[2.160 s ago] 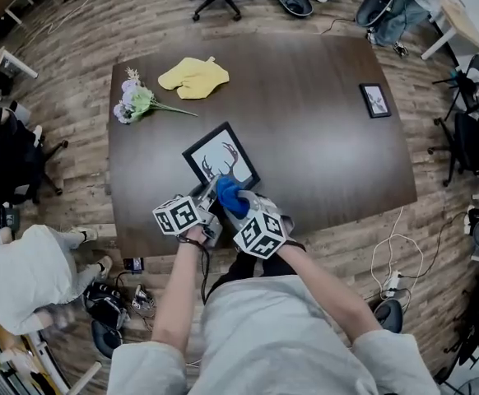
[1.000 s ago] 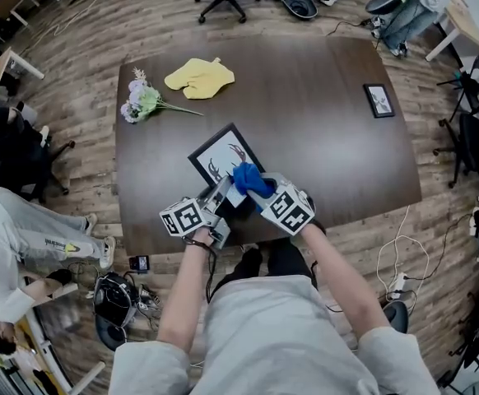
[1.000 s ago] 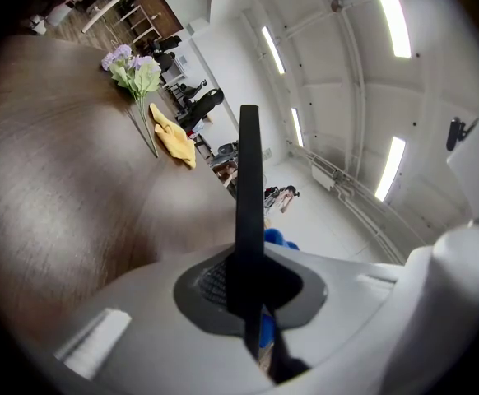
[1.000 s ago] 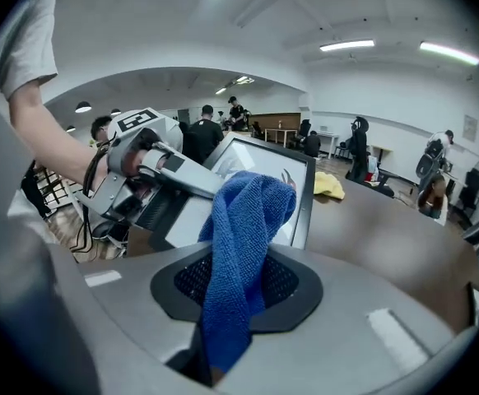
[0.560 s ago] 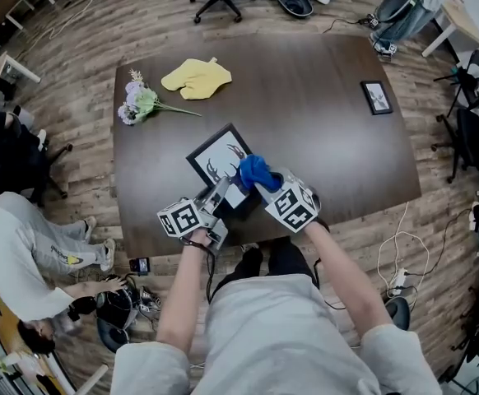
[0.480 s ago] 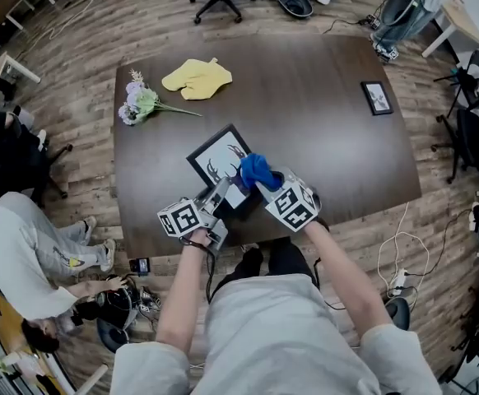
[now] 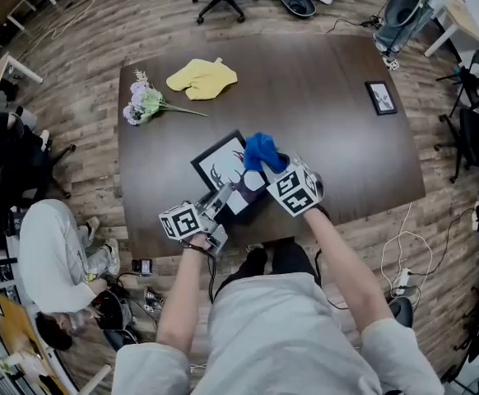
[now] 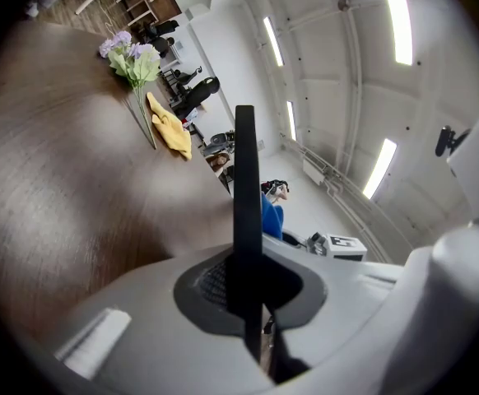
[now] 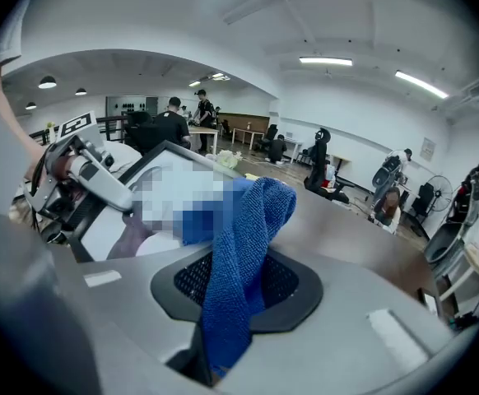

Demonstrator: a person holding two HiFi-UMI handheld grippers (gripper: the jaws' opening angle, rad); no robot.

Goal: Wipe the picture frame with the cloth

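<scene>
With the left tool (image 7: 225, 195) clamping the picture frame (image 7: 220, 160) tilted by the surface's (image 7: 330, 105) near edge, sweep the cloth (image 7: 262, 149), pinched in the right tool (image 7: 269, 164), lightly across the glass.

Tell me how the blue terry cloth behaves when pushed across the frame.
Likely floppy: the blue terry cloth droops folded from the shut jaws. Its looped weave looks light and grippy, so it may bunch against the black picture frame.

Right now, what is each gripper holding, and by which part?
The left gripper clamps the picture frame by its near black edge. The right gripper pinches the blue cloth by a bunched fold.
</scene>
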